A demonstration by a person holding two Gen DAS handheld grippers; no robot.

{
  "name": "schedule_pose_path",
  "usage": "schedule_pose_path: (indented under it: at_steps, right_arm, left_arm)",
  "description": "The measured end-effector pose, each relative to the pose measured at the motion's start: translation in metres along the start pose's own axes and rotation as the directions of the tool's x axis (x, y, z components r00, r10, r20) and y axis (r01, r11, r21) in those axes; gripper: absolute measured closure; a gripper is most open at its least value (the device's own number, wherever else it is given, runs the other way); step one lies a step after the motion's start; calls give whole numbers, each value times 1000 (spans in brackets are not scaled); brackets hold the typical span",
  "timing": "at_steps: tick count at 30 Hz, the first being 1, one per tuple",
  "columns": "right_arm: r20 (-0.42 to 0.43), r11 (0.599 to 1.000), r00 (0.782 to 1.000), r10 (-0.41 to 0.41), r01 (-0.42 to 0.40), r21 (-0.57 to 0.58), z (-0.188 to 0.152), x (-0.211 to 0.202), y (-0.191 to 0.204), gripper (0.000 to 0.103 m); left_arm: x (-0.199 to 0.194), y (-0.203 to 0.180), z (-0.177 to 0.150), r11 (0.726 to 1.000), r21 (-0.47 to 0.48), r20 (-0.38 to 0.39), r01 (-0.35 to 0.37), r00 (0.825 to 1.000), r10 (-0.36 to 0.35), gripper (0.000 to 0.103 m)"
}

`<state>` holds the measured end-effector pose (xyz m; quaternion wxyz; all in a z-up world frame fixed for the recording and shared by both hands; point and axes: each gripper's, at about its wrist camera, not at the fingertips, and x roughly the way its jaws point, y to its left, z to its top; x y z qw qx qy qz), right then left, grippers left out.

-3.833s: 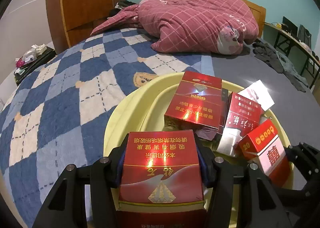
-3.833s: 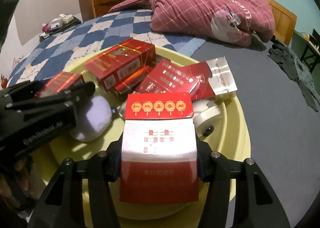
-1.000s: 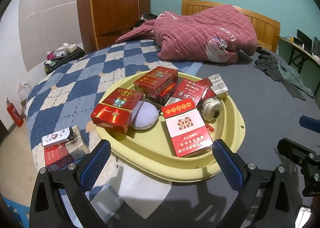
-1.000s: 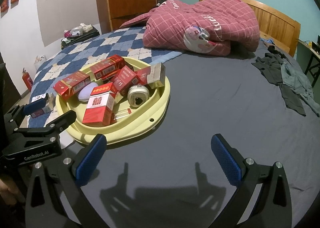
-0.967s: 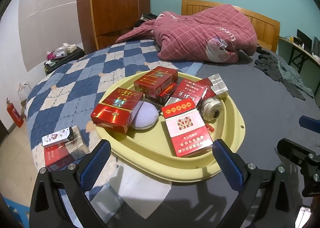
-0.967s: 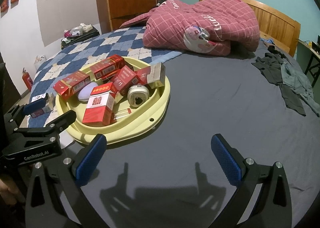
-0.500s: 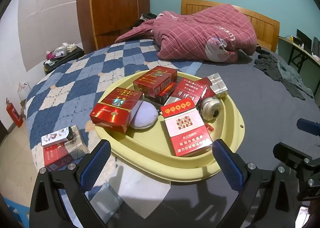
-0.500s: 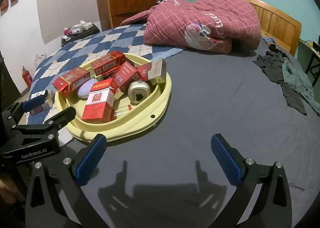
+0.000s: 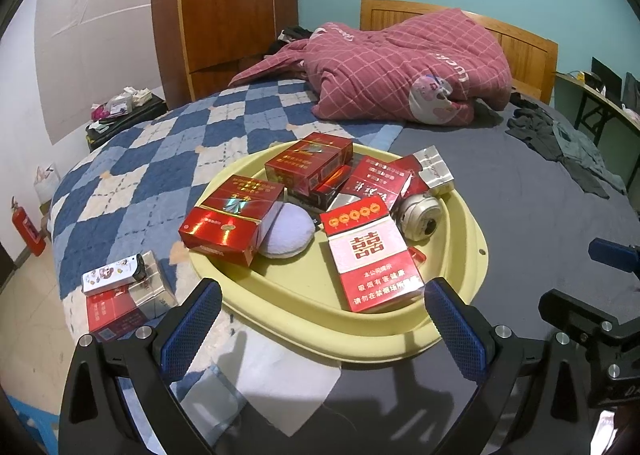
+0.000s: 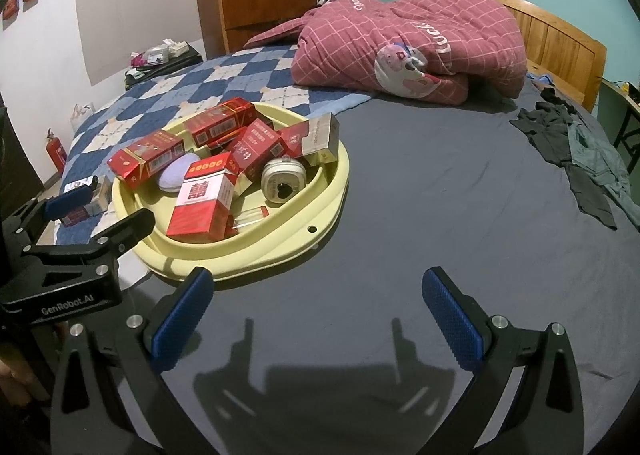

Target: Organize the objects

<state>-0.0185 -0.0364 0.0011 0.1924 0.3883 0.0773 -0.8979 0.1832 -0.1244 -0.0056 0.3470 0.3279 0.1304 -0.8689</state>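
Left wrist view: bed (image 9: 520, 223) fills everything ahead of my grippers, grey sheet on the right half, blue checked blanket (image 9: 160, 175) on the left half. Pink quilt (image 9: 400, 71) is bunched at the far end against the headboard.

Yellow basin (image 9: 460, 295) sits just ahead of my left gripper (image 9: 322, 319), straddling blanket and sheet. From my right gripper (image 10: 316, 319) it's ahead and to the left.

Both grippers empty, blue pads wide apart, nothing between them. Right one hovers over bare grey sheet.

In the basin:
- red-and-white carton (image 9: 372, 255), nearest my left gripper, lying flat, end leaning on the near rim
- red carton (image 9: 232, 221) at the left side, resting over the left rim
- third red carton (image 9: 310, 163) at the far side, stacked on other packs
- red pack (image 9: 376, 183) and silver-topped pack (image 9: 430, 173) at far right, leaning on each other
- lavender puff (image 9: 286, 233) between the left carton and the red-and-white one, touching the left carton
- round silver-white device (image 9: 420, 211) just right of the red-and-white carton, under the silver-topped pack

Outside the basin, left of my left gripper on the blanket edge: red-and-silver pack (image 9: 128, 303) with a small white patterned case (image 9: 110, 275) lying on top of it.
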Motion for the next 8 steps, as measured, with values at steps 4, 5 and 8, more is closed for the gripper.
schedule_pose_path:
  at_steps: [4, 5, 8]
  right_arm:
    - [-1, 1000, 1000, 1, -1, 3, 0, 0, 0, 0]
    - [-1, 1000, 1000, 2, -2, 4, 0, 0, 1, 0]
    - [-1, 1000, 1000, 3, -3, 4, 0, 1, 0, 0]
  left_arm:
    - [-2, -3, -2, 1000, 10, 13, -2, 1000, 2, 0]
    - [-2, -3, -2, 1000, 10, 13, -1, 1000, 1, 0]
    - [-2, -5, -3, 1000, 8, 11, 1, 1000, -1, 0]
